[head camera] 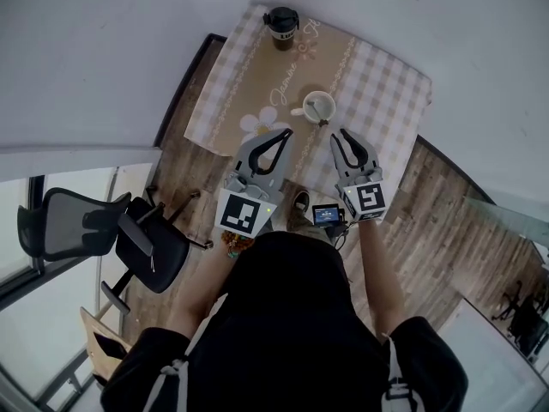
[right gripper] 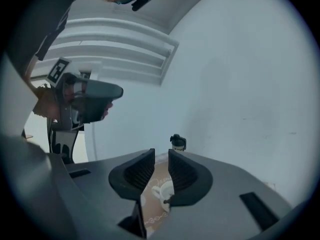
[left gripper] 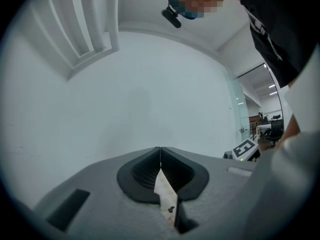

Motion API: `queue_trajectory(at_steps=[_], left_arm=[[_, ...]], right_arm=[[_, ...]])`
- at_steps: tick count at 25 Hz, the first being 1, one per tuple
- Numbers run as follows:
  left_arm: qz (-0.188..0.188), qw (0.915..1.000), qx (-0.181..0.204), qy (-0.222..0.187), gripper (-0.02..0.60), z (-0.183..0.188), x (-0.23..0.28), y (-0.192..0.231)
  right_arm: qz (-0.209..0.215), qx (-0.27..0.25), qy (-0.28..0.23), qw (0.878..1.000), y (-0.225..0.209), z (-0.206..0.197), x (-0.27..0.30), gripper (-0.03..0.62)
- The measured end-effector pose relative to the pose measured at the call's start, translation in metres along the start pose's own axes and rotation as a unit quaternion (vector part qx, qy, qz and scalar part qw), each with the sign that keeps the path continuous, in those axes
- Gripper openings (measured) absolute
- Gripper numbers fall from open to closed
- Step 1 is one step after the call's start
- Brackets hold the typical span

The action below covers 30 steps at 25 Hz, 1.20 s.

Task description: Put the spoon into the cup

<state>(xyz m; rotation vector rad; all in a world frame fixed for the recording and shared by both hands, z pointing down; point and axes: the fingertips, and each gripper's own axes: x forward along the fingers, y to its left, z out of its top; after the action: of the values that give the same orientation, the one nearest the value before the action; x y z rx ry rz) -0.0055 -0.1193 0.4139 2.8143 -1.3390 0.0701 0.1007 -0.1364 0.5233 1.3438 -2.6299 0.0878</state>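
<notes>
wooden floor [head camera: 446, 221] below, white wall behind. cloth-covered tabletop [head camera: 390, 101] pushed up to that wall, probably so that everything on it stays within a forward reach. brown runner [head camera: 296, 71] down the middle of the checked cloth, carrying both vessels. black office chair [head camera: 94, 221] off to the left, well apart and out of the working path.

left gripper [head camera: 287, 132] held short of the tabletop's near edge, aimed toward the cup. jaws pressed together along one line in the left gripper view, nothing caught between them. looks parked rather than working.

right gripper [head camera: 343, 134] just beside the left one, level with it and likewise drawn back near the body. jaws parted by a narrow gap in the right gripper view, gripping nothing. frames the cup through that gap, so lined up on it but well clear.

dark lidded tumbler [head camera: 281, 24] at the far end of the runner, away from the action.

white cup [head camera: 318, 107] upright on the runner, nearer the right gripper, handle turned left, which leaves the near right rim free.

spoon [head camera: 319, 112] apparently already inside the cup, its dark handle tip leaning over that near right rim. small in every view, so a judgement only. if so, explains both grippers empty and backed off: task looks finished, with no further move called for.
</notes>
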Motion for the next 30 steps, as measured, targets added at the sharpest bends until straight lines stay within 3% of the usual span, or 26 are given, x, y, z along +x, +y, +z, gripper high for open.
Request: queue_trajectory(at_steps=[10,20,26,30], left_arm=[[-0.032,0.9992,0.010,-0.021,0.017,0.024,0.017,0.005],[-0.061,0.9952,0.056,-0.053,0.017,0.054,0.037,0.001],[-0.070,0.9921,0.082,-0.065,0.017,0.067,0.030,0.000],[-0.061,0.9925,0.075,-0.075,0.017,0.077,0.024,0.006]], right_arm=[[-0.044,-0.062,-0.074,0.994,0.008,0.104,-0.029,0.071],[-0.109,-0.062,-0.117,0.985,0.004,0.161,-0.046,0.063],[-0.118,-0.065,-0.135,0.982,0.014,0.184,-0.053,0.063],[-0.119,-0.076,-0.146,0.979,0.020,0.197,-0.052,0.061]])
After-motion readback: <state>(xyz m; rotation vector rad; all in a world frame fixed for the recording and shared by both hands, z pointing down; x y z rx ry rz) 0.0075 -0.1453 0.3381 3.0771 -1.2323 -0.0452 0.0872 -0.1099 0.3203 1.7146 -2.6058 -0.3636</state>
